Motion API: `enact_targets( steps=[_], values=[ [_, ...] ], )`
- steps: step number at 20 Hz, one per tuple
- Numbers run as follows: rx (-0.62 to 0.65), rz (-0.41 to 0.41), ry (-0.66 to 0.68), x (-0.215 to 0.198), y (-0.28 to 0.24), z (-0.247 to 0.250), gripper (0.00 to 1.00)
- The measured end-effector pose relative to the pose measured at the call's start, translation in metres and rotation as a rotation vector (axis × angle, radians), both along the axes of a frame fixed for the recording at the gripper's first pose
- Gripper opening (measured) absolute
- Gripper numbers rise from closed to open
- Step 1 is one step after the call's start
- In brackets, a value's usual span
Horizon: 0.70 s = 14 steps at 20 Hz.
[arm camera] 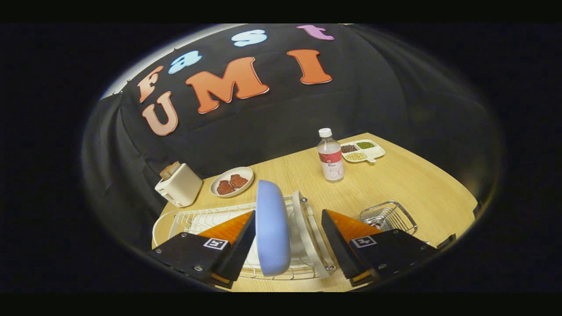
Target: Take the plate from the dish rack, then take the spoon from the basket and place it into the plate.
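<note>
Fingers point(250, 239) spread wide, one on each side of the plate point(272, 228); the near finger sits just beside the plate's rim, the other stands apart from it, so nothing is gripped. Gripper point(287, 245) midpoint falls just off the plate. Plate is blue, upright on edge in the white dish rack point(197, 219). Wire basket point(388, 217) lies beside the rack, beyond the far finger; spoon inside not discernible. Behind the rack: white toaster point(179, 185) with a slice up, and a bowl point(232, 181) of red-brown pieces. Farther from the rack: a capped bottle point(330, 156), then a divided tray point(362, 151) of beans. All on a wooden table point(417, 184).
</note>
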State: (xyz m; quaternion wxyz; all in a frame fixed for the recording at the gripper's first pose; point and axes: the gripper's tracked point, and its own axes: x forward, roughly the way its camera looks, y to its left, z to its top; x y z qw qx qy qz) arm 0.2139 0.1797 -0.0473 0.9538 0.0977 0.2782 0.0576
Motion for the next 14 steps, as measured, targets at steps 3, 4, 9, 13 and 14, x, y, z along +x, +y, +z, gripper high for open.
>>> enact_targets(
  steps=[3, 4, 9, 13, 14],
  values=[
    [-0.010, -0.002, 0.017, 0.006, 0.009, -0.006, 0.67],
    [-0.013, -0.010, 0.026, 0.007, 0.011, -0.009, 0.61],
    [-0.152, -0.082, 0.025, 0.014, -0.002, -0.013, 0.30],
    [-0.250, -0.077, 0.003, 0.009, 0.009, -0.004, 0.27],
    [-0.272, -0.076, -0.007, 0.010, 0.011, -0.002, 0.27]
  ],
)
